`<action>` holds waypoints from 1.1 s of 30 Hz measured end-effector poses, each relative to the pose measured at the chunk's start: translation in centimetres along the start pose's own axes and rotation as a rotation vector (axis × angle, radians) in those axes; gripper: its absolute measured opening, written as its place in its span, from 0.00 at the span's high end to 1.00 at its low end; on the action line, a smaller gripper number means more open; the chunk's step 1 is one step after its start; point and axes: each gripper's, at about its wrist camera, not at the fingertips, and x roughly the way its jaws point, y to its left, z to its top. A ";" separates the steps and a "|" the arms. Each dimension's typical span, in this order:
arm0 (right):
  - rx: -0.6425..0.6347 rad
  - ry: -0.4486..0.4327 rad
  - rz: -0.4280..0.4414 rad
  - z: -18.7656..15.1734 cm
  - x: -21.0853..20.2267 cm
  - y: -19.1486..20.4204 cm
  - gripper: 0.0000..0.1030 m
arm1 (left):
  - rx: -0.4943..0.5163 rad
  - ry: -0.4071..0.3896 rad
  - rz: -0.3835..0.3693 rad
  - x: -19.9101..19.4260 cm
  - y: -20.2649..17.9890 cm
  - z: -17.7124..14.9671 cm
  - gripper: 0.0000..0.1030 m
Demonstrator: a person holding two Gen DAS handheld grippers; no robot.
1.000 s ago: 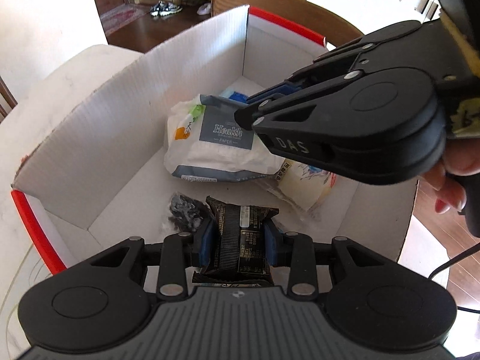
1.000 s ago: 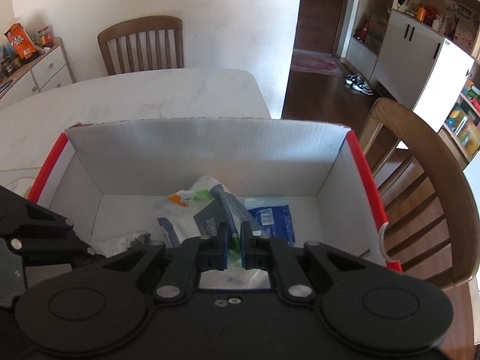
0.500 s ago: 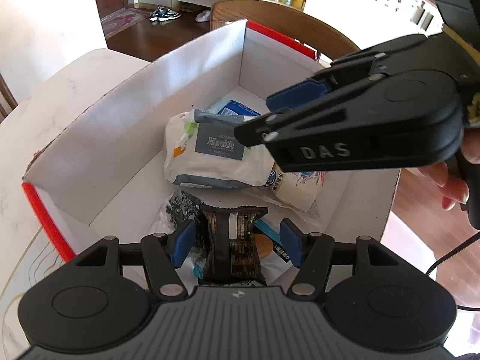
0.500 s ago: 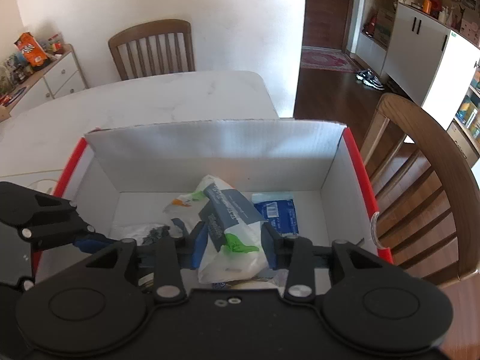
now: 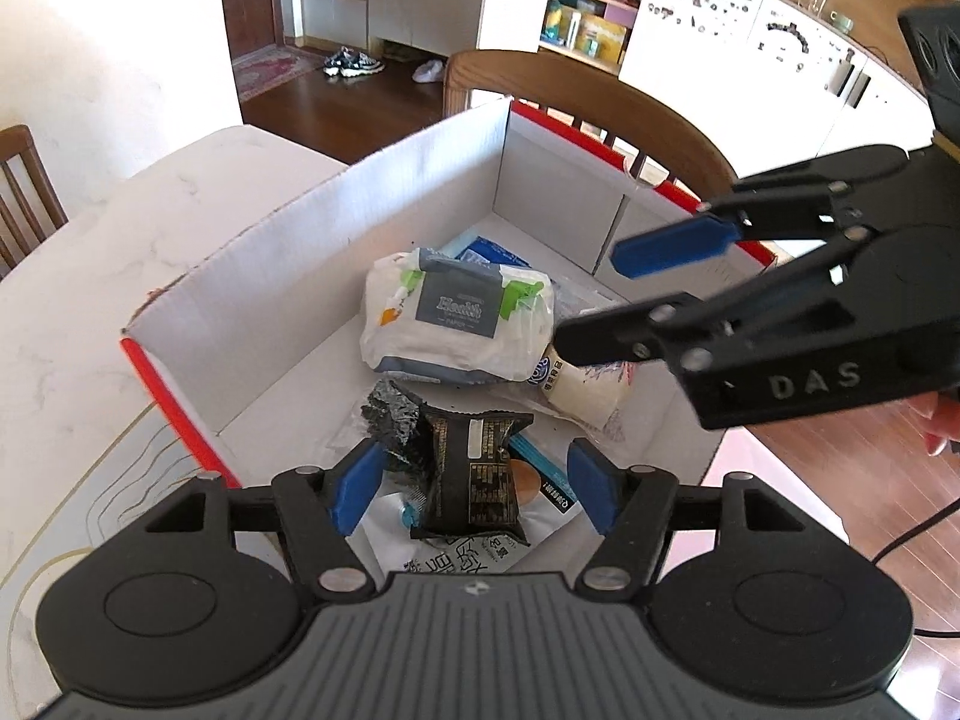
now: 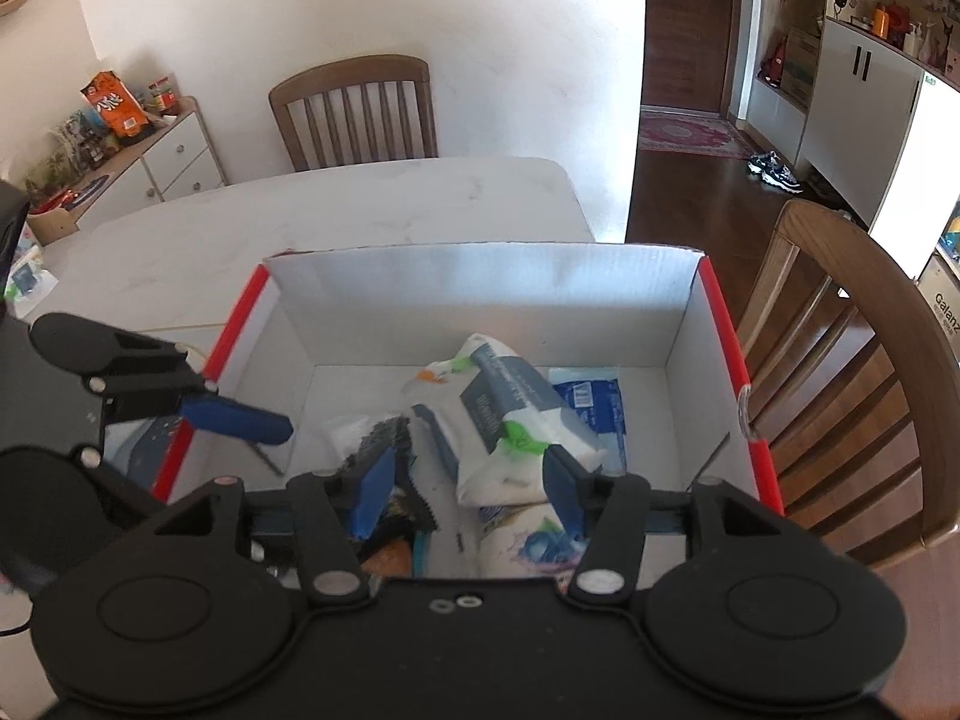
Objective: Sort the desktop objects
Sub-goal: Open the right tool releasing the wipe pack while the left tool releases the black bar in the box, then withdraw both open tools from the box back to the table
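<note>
Overhead, both wrist views look down into a white cardboard box (image 5: 288,276) with red edges, sitting on a pale marble desk (image 5: 90,252). Left gripper (image 5: 474,489) hovers at 6 o'clock of the box, its blue fingers (image 5: 359,483) spread wide and holding nothing; a dark snack packet (image 5: 471,474) lies loose between them on the box floor. Right gripper (image 6: 465,483) hangs over the box, fingers (image 6: 373,489) likewise spread wide and empty. A white tissue pack (image 5: 459,318) with a grey label rests mid-box, toward 12 o'clock from the packet. A cream-coloured tube (image 5: 582,381) lies just beside the pack at 4 o'clock. A blue pouch (image 6: 588,402) sits behind the pack. A wooden chair (image 6: 852,372) stands at 3 o'clock.
</note>
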 end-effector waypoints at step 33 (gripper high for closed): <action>0.032 -0.069 0.012 -4.8 -6.8 7.1 0.13 | -0.024 -0.180 0.022 -8.5 2.6 -7.0 0.04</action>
